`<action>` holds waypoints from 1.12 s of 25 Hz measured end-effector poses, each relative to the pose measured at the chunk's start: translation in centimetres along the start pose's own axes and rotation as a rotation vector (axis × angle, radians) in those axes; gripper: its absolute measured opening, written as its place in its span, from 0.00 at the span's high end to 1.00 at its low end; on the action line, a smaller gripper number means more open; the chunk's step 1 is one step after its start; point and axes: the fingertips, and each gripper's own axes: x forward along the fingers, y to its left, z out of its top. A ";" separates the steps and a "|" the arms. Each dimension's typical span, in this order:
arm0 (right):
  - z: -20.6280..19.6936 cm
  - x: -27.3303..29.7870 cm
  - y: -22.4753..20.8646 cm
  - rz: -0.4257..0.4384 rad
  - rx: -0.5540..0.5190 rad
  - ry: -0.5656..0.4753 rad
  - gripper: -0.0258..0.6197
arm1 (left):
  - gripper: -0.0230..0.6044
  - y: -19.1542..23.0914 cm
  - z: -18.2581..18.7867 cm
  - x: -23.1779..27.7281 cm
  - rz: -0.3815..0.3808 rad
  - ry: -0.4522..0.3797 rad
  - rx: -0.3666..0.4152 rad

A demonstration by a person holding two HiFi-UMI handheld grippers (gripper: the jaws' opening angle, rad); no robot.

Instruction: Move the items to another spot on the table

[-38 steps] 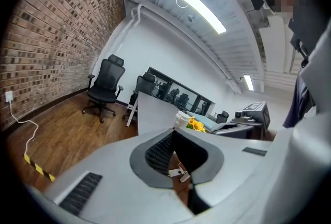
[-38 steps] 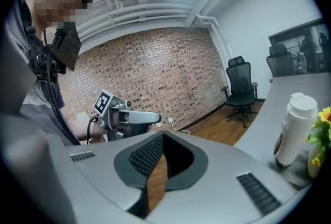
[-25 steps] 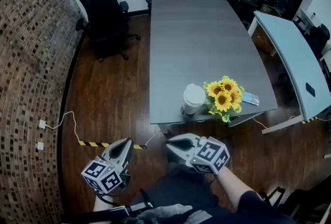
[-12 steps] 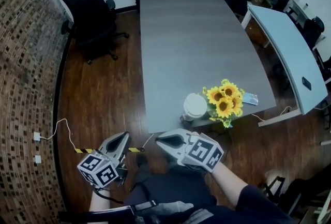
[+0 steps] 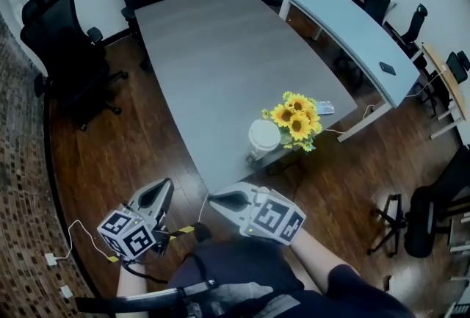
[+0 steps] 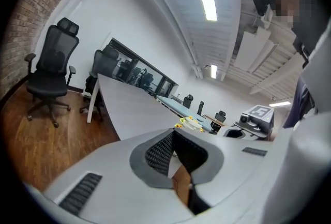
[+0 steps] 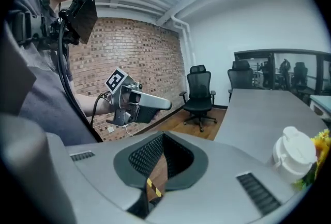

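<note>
A white lidded cup (image 5: 263, 137) stands at the near corner of the long grey table (image 5: 213, 67), and a bunch of yellow sunflowers (image 5: 294, 117) sits right beside it. The right gripper view shows the cup (image 7: 293, 153) and a sunflower edge (image 7: 320, 145) at the right. My left gripper (image 5: 158, 192) is shut and empty, held over the wooden floor short of the table's near end. My right gripper (image 5: 217, 200) is also shut and empty, near the table's end and left of the cup. In the left gripper view the sunflowers (image 6: 182, 123) show small past the jaws.
A flat pale object (image 5: 324, 109) lies on the table behind the flowers. Black office chairs (image 5: 64, 52) stand left of the table and at its far end. A second light-blue table (image 5: 352, 30) with a dark phone (image 5: 387, 68) runs at the right. Yellow-black tape (image 5: 184, 230) marks the floor.
The view has swung, so the table now runs diagonally and sits further left. Both grippers have shifted left and slightly down in the picture, still shut and empty.
</note>
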 end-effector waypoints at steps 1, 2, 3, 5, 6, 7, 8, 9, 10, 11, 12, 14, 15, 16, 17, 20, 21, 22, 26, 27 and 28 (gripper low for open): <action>0.0 -0.2 -0.2 -0.040 0.013 -0.009 0.94 | 0.94 0.0 0.0 0.3 -0.026 0.011 0.008; -0.1 -0.5 -0.6 -0.083 0.034 -0.022 0.94 | 0.94 -0.2 -0.1 0.7 -0.052 0.025 0.015; -0.2 -1.0 -1.0 -0.128 0.057 -0.038 0.94 | 0.94 -0.3 -0.3 1.2 -0.078 0.043 0.022; -0.7 -2.3 -2.0 -0.227 0.101 -0.068 0.94 | 0.94 -0.8 -0.6 2.2 -0.129 0.076 0.037; -1.0 -3.1 -2.6 -0.277 0.118 -0.078 0.94 | 0.94 -1.0 -0.7 2.8 -0.152 0.090 0.045; -1.5 -3.8 -3.2 -0.321 0.131 -0.083 0.94 | 0.94 -1.3 -0.8 3.4 -0.172 0.102 0.055; -2.0 -4.5 -3.7 -0.357 0.142 -0.085 0.92 | 0.94 -1.6 -1.0 4.1 -0.189 0.115 0.066; -2.5 -5.1 -4.2 -0.386 0.154 -0.085 0.78 | 0.94 -1.9 -1.2 4.7 -0.203 0.128 0.080; -3.0 -5.6 -4.8 -0.412 0.165 -0.086 0.59 | 0.94 -2.2 -1.4 5.4 -0.214 0.142 0.097; -3.5 -6.2 -5.4 -0.441 0.173 -0.088 0.57 | 0.94 -2.5 -1.6 6.0 -0.224 0.154 0.114; -4.0 -6.8 -6.0 -0.472 0.180 -0.092 0.55 | 0.94 -2.9 -1.8 6.6 -0.232 0.165 0.129; -5.1 -8.0 -7.3 -0.527 0.196 -0.102 0.47 | 0.94 -3.5 -1.9 7.6 -0.247 0.179 0.146; -5.6 -8.4 -8.1 -0.550 0.208 -0.107 0.42 | 0.94 -3.8 -2.0 8.0 -0.250 0.185 0.150; -6.1 -8.8 -9.0 -0.570 0.222 -0.111 0.40 | 0.94 -3.9 -2.0 8.4 -0.249 0.191 0.153; -6.7 -9.1 -9.9 -0.586 0.236 -0.113 0.38 | 0.94 -3.9 -2.1 8.7 -0.244 0.199 0.155; -8.9 -9.5 -12.6 -0.607 0.263 -0.094 0.36 | 0.94 -3.8 -2.5 9.5 -0.221 0.227 0.166; -9.7 -9.5 -13.6 -0.610 0.267 -0.081 0.36 | 0.94 -3.8 -2.5 9.8 -0.213 0.234 0.170; -10.6 -9.5 -14.6 -0.612 0.269 -0.064 0.36 | 0.94 -3.8 -2.6 10.1 -0.203 0.240 0.175; -13.6 -8.6 -18.1 -0.597 0.256 -0.002 0.36 | 0.94 -3.6 -2.2 10.9 -0.153 0.247 0.199; -13.9 -8.4 -18.8 -0.593 0.256 -0.005 0.36 | 0.94 -3.5 -2.1 11.1 -0.141 0.249 0.200; -14.1 -8.2 -19.4 -0.591 0.256 -0.013 0.36 | 0.94 -3.3 -2.0 11.3 -0.131 0.251 0.199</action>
